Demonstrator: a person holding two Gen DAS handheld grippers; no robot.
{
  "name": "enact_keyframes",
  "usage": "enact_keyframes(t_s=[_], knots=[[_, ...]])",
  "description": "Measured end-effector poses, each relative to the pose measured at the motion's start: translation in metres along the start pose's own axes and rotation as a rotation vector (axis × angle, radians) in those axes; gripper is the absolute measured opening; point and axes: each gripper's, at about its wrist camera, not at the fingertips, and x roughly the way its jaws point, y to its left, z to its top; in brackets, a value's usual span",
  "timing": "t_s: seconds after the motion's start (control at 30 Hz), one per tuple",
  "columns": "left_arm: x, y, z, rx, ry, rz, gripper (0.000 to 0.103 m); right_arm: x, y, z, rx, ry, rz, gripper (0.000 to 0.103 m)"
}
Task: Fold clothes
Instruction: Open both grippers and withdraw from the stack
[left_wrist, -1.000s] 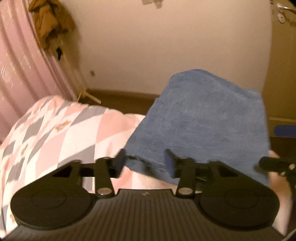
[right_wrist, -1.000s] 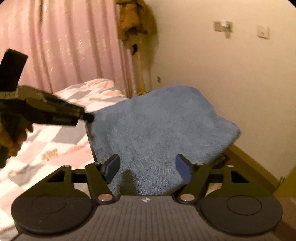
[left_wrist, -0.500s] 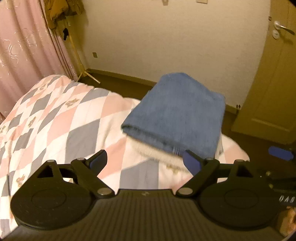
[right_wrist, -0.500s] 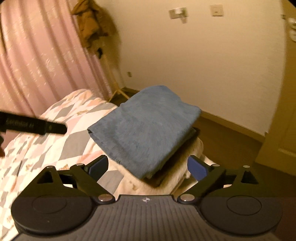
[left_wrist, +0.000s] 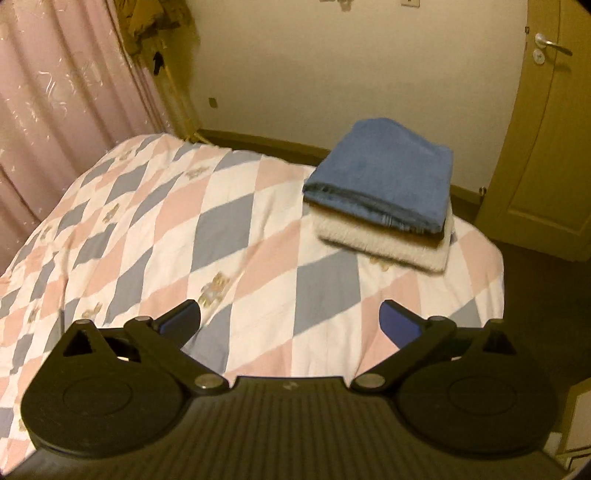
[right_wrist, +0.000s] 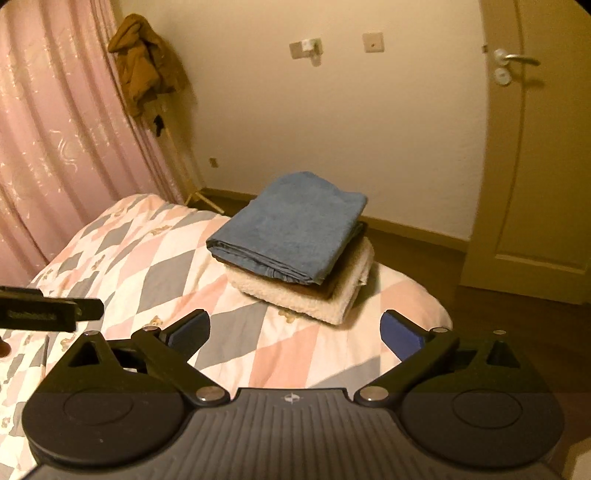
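Left wrist: bed (left_wrist: 221, 229) with diamond quilt, pink curtain (left_wrist: 66, 103), door (left_wrist: 546, 147). Folded blue towel (left_wrist: 384, 177) tops stack at far corner. Left tongs (left_wrist: 290, 319) apart, empty, above quilt.
Right wrist: same stack (right_wrist: 295, 236); right tongs (right_wrist: 295, 330) apart, empty.

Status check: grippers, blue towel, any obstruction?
Left gripper open, right gripper open, both empty. Blue towel folded atop cream towel. Nothing blocking.

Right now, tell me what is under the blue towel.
Under the blue towel lie a thin brown layer and a cream towel. Only their edges show.
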Motion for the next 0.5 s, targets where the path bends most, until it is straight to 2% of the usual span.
enact_keyframes(t_s=[0.1, 0.23, 0.33, 0.5], knots=[[-0.015, -0.003, -0.008, 0.012, -0.025, 0.027, 0.102, -0.022, 0.006, -0.009, -0.01, -0.004, -0.024, 0.101], [-0.041, -0.006, -0.019, 0.054, -0.114, 0.076, 0.102, -0.034, 0.014, -0.013, -0.022, 0.016, -0.083, 0.103], [-0.057, 0.001, -0.022, 0.01, -0.144, 0.076, 0.102, -0.038, 0.021, -0.009, -0.025, 0.035, -0.134, 0.103], [-0.078, 0.017, -0.017, -0.072, -0.145, 0.092, 0.102, -0.049, 0.031, -0.004, -0.022, 0.027, -0.177, 0.103]])
